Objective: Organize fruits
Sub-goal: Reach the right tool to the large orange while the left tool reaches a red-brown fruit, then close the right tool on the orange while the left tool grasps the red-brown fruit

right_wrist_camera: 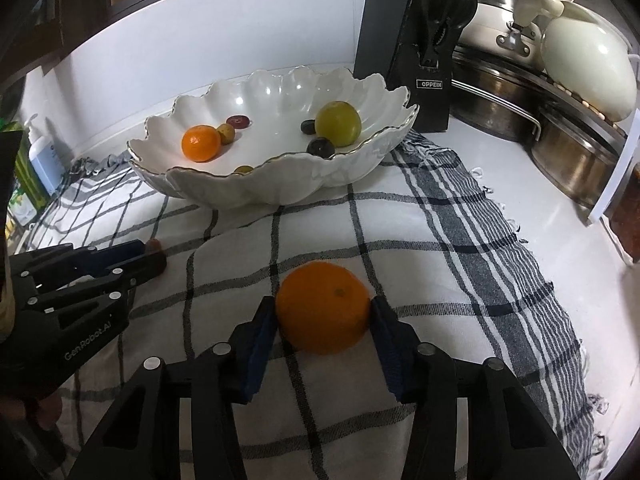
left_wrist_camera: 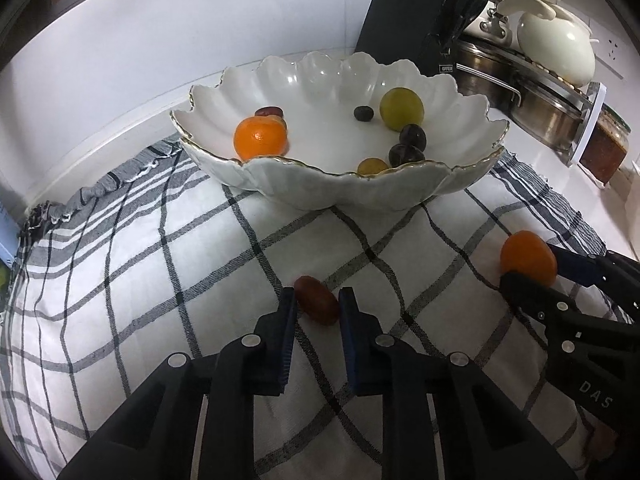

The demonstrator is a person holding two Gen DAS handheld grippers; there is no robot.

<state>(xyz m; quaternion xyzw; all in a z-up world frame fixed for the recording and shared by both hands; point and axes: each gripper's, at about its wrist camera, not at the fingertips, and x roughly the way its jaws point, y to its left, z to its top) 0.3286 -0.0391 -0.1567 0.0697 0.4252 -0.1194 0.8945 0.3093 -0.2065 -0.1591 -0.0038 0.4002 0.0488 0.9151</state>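
Note:
A white scalloped bowl (left_wrist_camera: 460, 176) with a gold rim stands on a checked cloth (left_wrist_camera: 160, 280). It holds a mandarin (left_wrist_camera: 261, 137), a green plum (left_wrist_camera: 401, 109), dark grapes and small fruits. My left gripper (left_wrist_camera: 318, 300) has its jaws around a red-brown date (left_wrist_camera: 316, 299) lying on the cloth, both pads touching it. My right gripper (right_wrist_camera: 323, 312) has its pads against both sides of an orange (right_wrist_camera: 323, 307) on the cloth. The bowl also shows in the right wrist view (right_wrist_camera: 224, 188). The right gripper and orange (left_wrist_camera: 528, 261) appear at the right of the left wrist view.
A black knife block (right_wrist_camera: 404, 52) stands behind the bowl. Steel pots (right_wrist_camera: 500, 100) and a cream ceramic pot (right_wrist_camera: 588, 68) sit on a rack at the back right. A jar (left_wrist_camera: 604, 148) is at the right. A soap bottle (right_wrist_camera: 44, 156) stands at the far left.

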